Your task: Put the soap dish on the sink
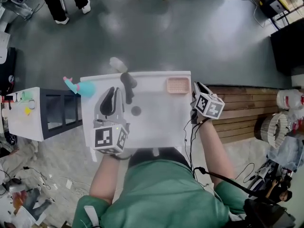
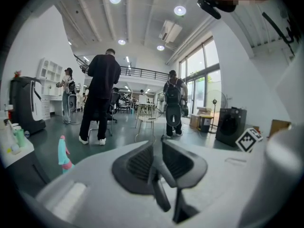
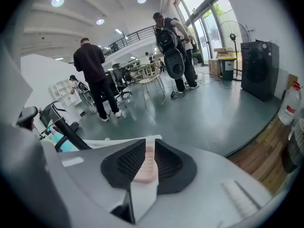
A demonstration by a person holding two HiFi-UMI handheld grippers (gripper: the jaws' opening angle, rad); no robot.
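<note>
The pink soap dish (image 1: pixel 178 85) lies flat on the back right corner of the white sink (image 1: pixel 156 127). My right gripper (image 1: pixel 196 86) is just to the right of it, off the sink's edge. In the right gripper view, the dish (image 3: pixel 146 167) shows through the narrow gap of that gripper (image 3: pixel 150 144), beyond the pads and not pressed by them. My left gripper (image 1: pixel 116 90) hovers over the basin beside the black faucet (image 1: pixel 127 85). Its jaws (image 2: pixel 157 144) stand slightly apart with nothing between them.
A teal brush (image 1: pixel 80 87) lies at the sink's back left corner, above a dark shelf unit (image 1: pixel 61 110). A wooden platform (image 1: pixel 247 113) runs along the right. Several people (image 2: pixel 100 99) stand on the grey floor beyond, near a chair and a black machine (image 2: pixel 230 125).
</note>
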